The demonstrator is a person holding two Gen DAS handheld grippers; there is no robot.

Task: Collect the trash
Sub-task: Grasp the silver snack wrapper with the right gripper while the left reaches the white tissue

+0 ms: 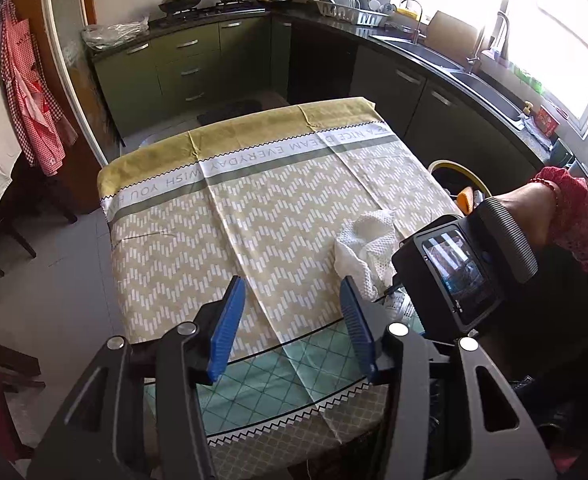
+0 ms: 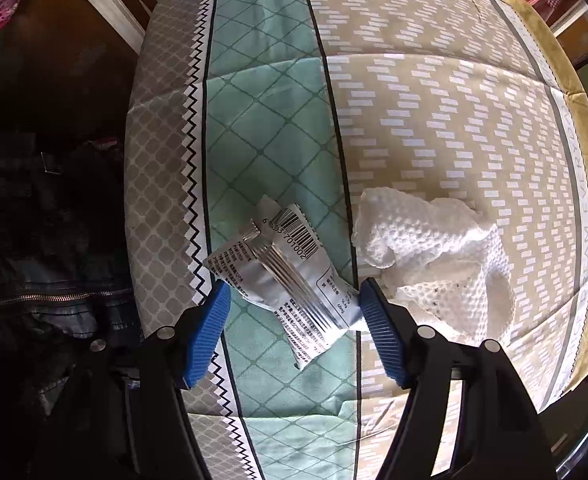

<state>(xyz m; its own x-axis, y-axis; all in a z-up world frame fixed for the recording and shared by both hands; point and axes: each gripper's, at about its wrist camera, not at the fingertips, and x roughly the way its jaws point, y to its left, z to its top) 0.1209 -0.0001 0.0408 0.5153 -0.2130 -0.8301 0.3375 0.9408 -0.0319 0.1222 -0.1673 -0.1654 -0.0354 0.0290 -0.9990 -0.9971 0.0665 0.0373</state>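
Two blue ribbed fingers of my left gripper stand apart over the patterned tablecloth, holding nothing; from this wrist I count one crumpled white mesh cloth on the worktop, beside the right-hand rig, and one yellow-rimmed bin just past the worktop's edge. From my right wrist I count one silvery foil wrapper, flat and crinkled, barcode up, its long axis running diagonally from upper left to lower right. It lies on the teal diamond band, between the spread fingers of my right gripper, unclamped, with the mesh cloth just beside it.
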